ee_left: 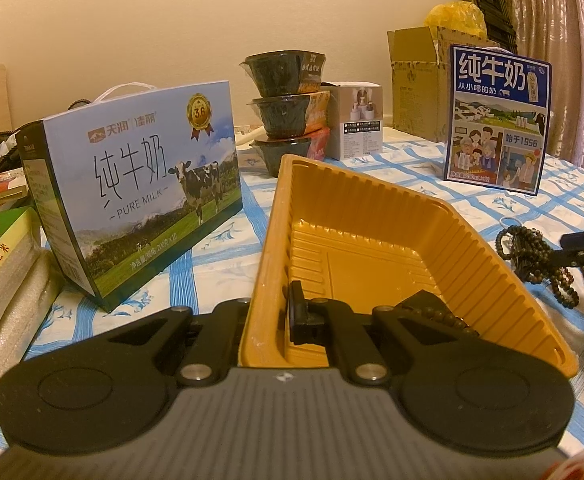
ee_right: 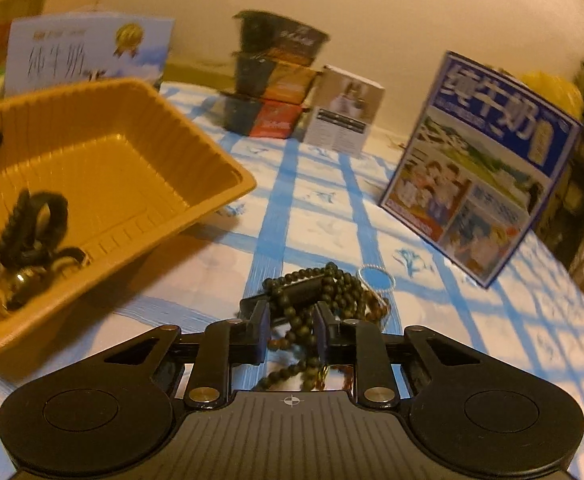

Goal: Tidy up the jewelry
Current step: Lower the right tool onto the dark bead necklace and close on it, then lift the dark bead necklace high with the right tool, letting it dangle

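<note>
Right wrist view: a string of small dark green-brown beads (ee_right: 312,292), tangled with a thin silver ring (ee_right: 376,278), lies heaped on the blue-and-white checked cloth (ee_right: 492,340). The right gripper (ee_right: 292,326) straddles the heap with its jaws drawn narrow and strands between them; whether the pads already bite is unclear. Close fully on several strands so none trails when lifted. To the left, the ribbed yellow plastic tray (ee_right: 212,168) already holds dark bracelets (ee_right: 32,232). Left wrist view: the left gripper (ee_left: 268,316) is clamped on the tray's near rim, steadying it. Milk cartons (ee_left: 140,200) stand behind.
</note>
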`<state>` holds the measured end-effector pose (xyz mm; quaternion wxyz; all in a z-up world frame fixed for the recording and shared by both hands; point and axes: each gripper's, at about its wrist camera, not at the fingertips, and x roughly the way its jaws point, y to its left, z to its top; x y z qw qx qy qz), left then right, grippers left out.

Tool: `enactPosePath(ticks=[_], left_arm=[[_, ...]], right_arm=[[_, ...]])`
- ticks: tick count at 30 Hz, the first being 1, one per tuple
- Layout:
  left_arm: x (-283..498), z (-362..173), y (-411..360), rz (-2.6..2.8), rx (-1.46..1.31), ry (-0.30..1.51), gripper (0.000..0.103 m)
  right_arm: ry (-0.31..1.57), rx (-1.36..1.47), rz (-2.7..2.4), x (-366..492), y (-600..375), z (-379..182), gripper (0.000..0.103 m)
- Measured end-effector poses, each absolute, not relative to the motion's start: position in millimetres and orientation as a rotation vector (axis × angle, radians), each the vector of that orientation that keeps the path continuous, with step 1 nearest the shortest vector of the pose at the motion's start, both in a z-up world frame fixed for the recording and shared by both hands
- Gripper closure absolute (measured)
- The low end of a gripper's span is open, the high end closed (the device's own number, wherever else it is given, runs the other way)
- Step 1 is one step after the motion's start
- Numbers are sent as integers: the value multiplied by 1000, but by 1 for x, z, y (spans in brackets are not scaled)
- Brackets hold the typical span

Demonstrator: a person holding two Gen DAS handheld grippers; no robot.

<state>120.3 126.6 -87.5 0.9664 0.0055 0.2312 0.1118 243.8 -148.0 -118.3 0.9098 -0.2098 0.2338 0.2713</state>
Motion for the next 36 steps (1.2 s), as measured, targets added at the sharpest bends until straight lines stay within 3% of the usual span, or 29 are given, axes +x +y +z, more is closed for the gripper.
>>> enactPosePath(ticks=[10, 12, 16, 26, 36], left_arm=[[122, -88, 128, 224, 13, 473, 98], [123, -88, 128, 224, 13, 473, 98], [122, -88, 127, 223, 14, 473, 98], [123, -88, 127, 222, 15, 471, 98], [123, -87, 127, 219, 19, 465, 98]], right_arm=[[478, -614, 576, 263, -133, -143, 87], [470, -636, 577, 263, -132, -145, 96], [440, -621, 566, 263, -136, -141, 96], [329, -303, 522, 274, -175, -50, 96], [203, -172, 514, 268, -208, 58, 96]])
